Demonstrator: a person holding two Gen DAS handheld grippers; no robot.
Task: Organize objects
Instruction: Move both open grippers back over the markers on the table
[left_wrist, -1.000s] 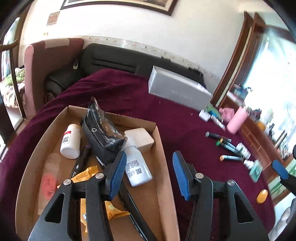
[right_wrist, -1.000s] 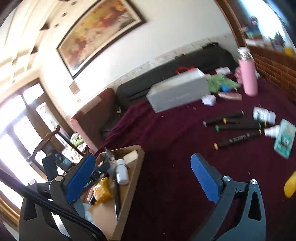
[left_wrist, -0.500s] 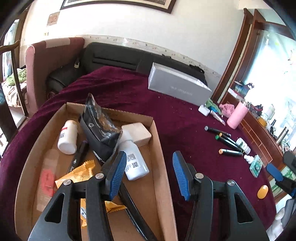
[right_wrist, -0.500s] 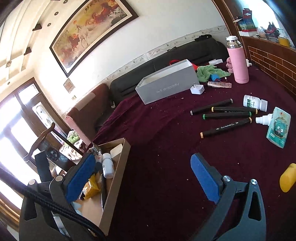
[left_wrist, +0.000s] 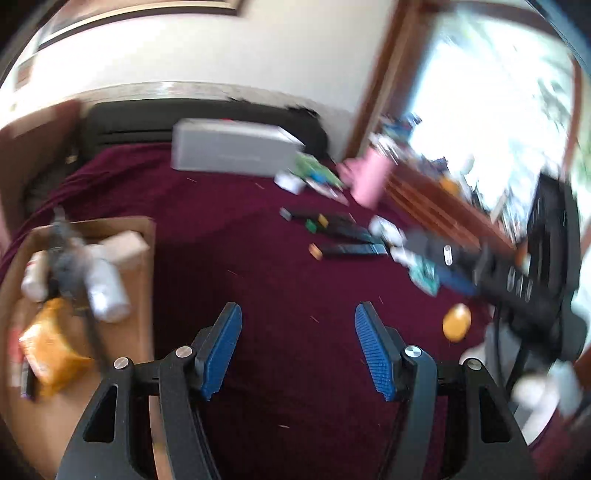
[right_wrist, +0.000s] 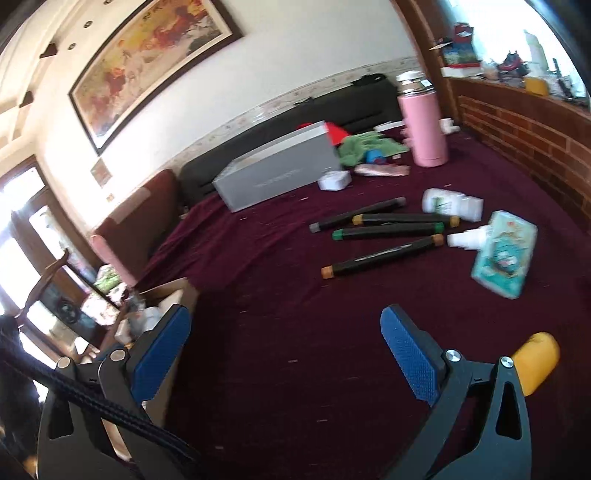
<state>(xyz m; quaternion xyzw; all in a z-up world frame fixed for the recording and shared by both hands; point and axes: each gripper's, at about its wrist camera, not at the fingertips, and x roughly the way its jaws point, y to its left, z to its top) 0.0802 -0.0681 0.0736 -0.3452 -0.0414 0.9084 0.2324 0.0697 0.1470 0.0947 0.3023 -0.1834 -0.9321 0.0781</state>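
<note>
Swinging away from the box (left_wrist: 146, 236), the left gripper (left_wrist: 297, 349) now hangs over bare maroon cloth (left_wrist: 240, 229), whereas a second ago its jaws stood over the box's edge with a white bottle (left_wrist: 107, 291) just ahead of them; that bottle, a yellow packet (left_wrist: 48, 350) and the rest now lie in the box at the left of its blurred view, so that delivery looks finished. Its jaws are opening and nothing is between them. The right gripper (right_wrist: 291, 349) has its jaws wide apart and empty too, and has drawn closer to the loose things than it was a second ago: a yellow capsule-shaped thing (right_wrist: 535, 360) lies just beside its right finger, and beyond it come a teal pouch (right_wrist: 504, 254), a small white bottle (right_wrist: 465, 238), four black markers (right_wrist: 382, 256) and a white jar (right_wrist: 448, 203). Further off stand a grey carton (right_wrist: 277, 177), a green cloth (right_wrist: 364, 146) and a pink flask (right_wrist: 424, 125). My reading is that both hands are heading for the next pick, most of the sorting is still ahead, and the yellow thing or the nearest marker is the likeliest target
</note>
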